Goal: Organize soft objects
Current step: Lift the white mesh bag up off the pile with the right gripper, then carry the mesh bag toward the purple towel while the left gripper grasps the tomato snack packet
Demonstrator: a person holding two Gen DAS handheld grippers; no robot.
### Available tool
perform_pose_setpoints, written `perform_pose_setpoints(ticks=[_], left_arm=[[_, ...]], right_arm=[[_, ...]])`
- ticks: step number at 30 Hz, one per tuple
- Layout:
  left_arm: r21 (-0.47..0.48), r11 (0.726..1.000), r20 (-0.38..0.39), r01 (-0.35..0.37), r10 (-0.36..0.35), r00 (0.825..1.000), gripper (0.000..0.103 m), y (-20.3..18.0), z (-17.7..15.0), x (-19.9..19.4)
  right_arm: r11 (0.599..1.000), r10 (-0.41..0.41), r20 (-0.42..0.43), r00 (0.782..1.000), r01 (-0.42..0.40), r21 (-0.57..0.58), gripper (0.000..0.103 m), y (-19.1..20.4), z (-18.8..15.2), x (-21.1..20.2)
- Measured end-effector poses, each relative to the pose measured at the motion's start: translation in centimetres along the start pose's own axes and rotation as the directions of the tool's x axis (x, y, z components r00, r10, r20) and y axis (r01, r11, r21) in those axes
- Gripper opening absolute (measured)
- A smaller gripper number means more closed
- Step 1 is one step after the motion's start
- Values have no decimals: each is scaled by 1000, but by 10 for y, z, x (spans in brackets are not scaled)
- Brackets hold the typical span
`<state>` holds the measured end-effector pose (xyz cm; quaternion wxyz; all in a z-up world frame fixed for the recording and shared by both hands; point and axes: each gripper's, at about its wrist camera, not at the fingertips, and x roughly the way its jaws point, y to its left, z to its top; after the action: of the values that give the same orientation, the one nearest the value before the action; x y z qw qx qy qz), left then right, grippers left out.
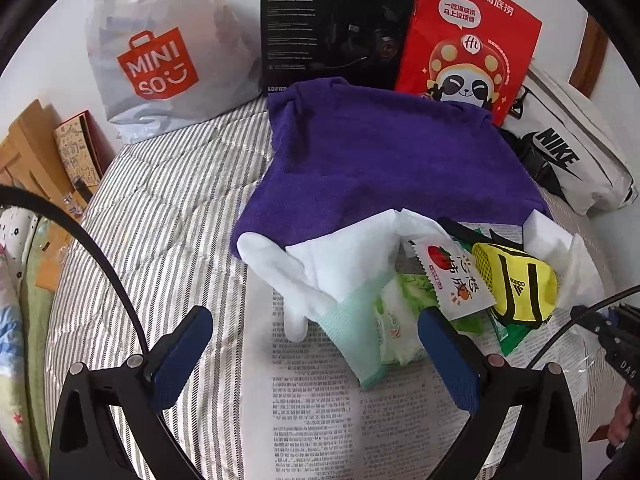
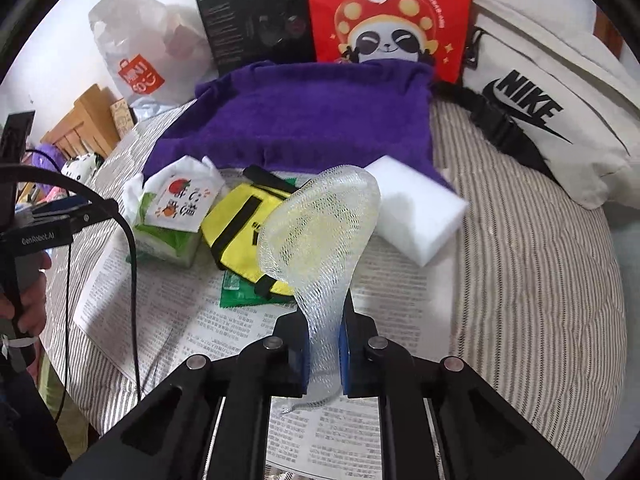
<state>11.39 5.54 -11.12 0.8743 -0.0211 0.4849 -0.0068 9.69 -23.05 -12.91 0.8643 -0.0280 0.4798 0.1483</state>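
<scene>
Nearest us, the right gripper (image 2: 324, 354) has its jaws clamped on the tail of a white foam net sleeve (image 2: 320, 232), which stands up off the newspaper (image 2: 168, 304) spread on the striped bed (image 2: 532, 288). The left gripper (image 1: 316, 344) hovers with jaws wide apart, gripping nothing, just short of a white glove (image 1: 320, 268) with a mint cuff. Beyond lie a tissue pack (image 2: 164, 236), a yellow pouch (image 2: 236, 232) and a white sponge block (image 2: 416, 212). Farther back we note the purple towel (image 2: 296, 120), then a red bag (image 2: 388, 12) and a Nike bag (image 2: 560, 112).
</scene>
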Motion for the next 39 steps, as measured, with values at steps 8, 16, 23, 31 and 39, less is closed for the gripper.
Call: perform_pose_setpoints(ticks=[8, 16, 23, 31, 39], left_arm=[[91, 996, -15, 18, -16, 1000, 103, -43, 16, 15], [287, 958, -29, -13, 22, 999, 103, -89, 19, 37], [347, 938, -97, -22, 59, 994, 103, -99, 18, 68], [311, 950, -61, 17, 2, 998, 102, -91, 23, 52], [338, 939, -49, 69, -55, 997, 58, -99, 24, 45]], right_arm=[[1000, -2, -2, 1000, 2, 30, 11, -14, 6, 0], [997, -22, -2, 1000, 22, 74, 11, -40, 9, -5], [995, -9, -11, 1000, 10, 96, 12, -49, 8, 1], [995, -12, -26, 1000, 15, 98, 12, -50, 9, 6], [995, -5, -37, 999, 8, 98, 12, -47, 10, 10]])
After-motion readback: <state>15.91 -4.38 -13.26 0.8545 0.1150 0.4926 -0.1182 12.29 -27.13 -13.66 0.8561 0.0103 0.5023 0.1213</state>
